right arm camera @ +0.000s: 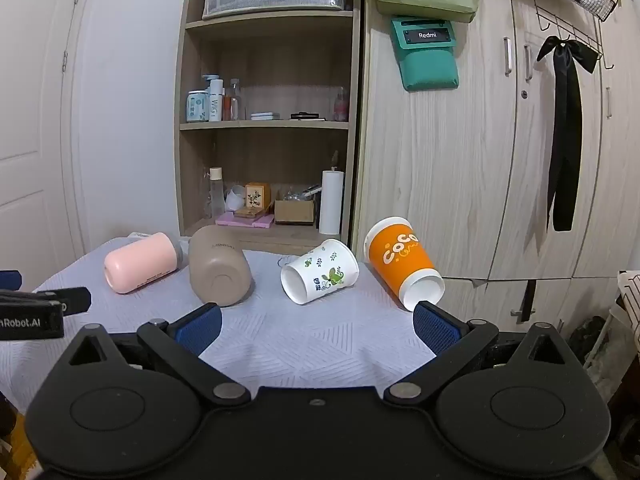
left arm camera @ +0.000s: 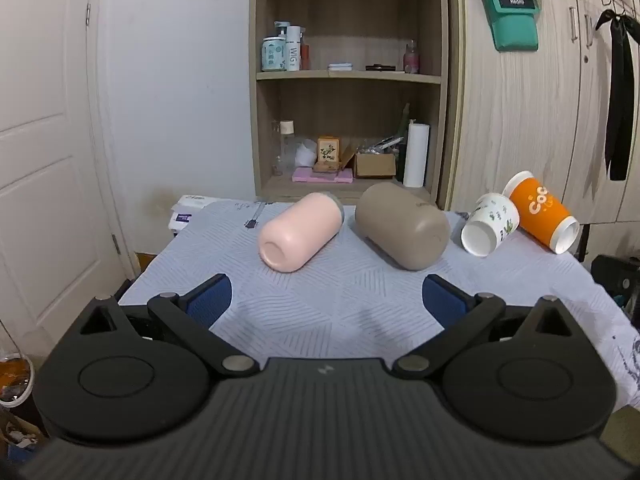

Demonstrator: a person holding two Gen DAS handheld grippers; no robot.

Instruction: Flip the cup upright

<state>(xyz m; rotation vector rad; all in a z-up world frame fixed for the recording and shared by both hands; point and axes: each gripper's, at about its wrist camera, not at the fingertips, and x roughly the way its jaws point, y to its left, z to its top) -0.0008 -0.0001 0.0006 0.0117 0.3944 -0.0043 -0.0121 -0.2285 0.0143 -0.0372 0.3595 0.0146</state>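
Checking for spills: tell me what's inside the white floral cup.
The white floral cup lies on its side; its end facing the camera looks plain white, nothing visible. Deeper interior can't be seen.

We carried two matte black grippers: the left gripper (left arm camera: 327, 300) and right gripper (right arm camera: 317, 328) each had blue-padded fingers (left arm camera: 210, 300), silver pivot screws and round housings.

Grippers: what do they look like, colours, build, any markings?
Both match. The left gripper and right gripper have matte black plastic bodies, two round disc housings, angled black linkage arms with silver pivot pins, and blue textured finger pads. A ribbed black panel sits at centre, with a small logo on the left one. No cables or sleeves visible.
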